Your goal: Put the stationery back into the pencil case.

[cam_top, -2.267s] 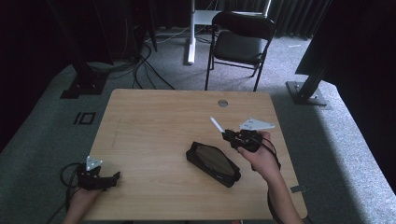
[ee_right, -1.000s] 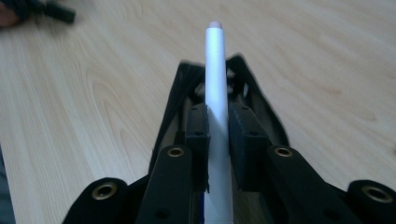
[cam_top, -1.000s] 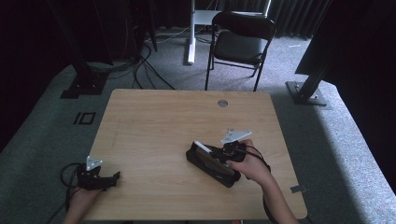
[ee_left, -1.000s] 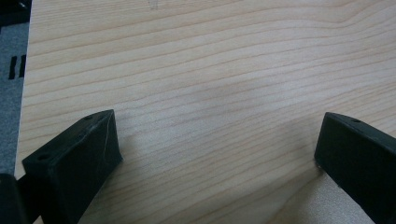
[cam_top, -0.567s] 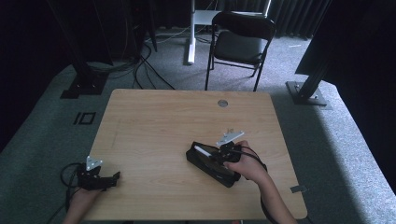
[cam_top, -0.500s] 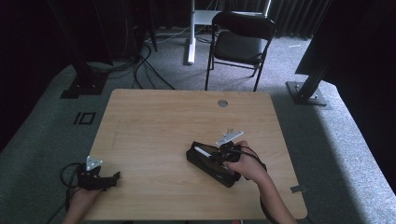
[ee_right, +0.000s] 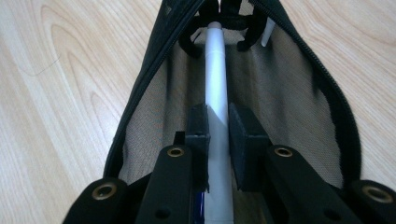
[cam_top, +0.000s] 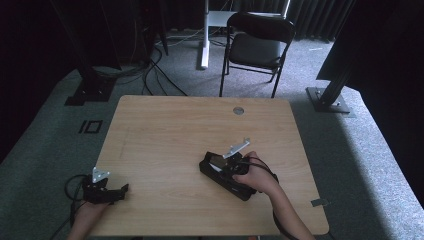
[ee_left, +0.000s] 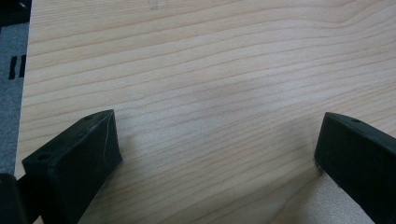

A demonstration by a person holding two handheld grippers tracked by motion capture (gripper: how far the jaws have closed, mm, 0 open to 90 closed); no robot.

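Observation:
A black zip pencil case (cam_top: 227,175) lies open on the wooden table (cam_top: 175,135), right of centre. My right gripper (cam_top: 223,167) is down over it, shut on a white pen (ee_right: 217,88). In the right gripper view the pen runs between the two pads and its far end sits under a black elastic loop (ee_right: 219,23) inside the case (ee_right: 289,79). A second white tip (ee_right: 267,35) shows beside that loop. My left gripper (cam_top: 117,191) rests at the table's front left corner, its jaws wide apart over bare wood (ee_left: 210,93), nothing between them.
A round cable hole (cam_top: 238,110) sits near the table's far edge. A black folding chair (cam_top: 257,47) stands behind the table, with stand legs and cables on the grey carpet. The table's left edge (ee_left: 23,93) runs close to my left gripper.
My right gripper has come down and left with the white pen, from above the table beside the case into the open case. The left gripper has stayed put.

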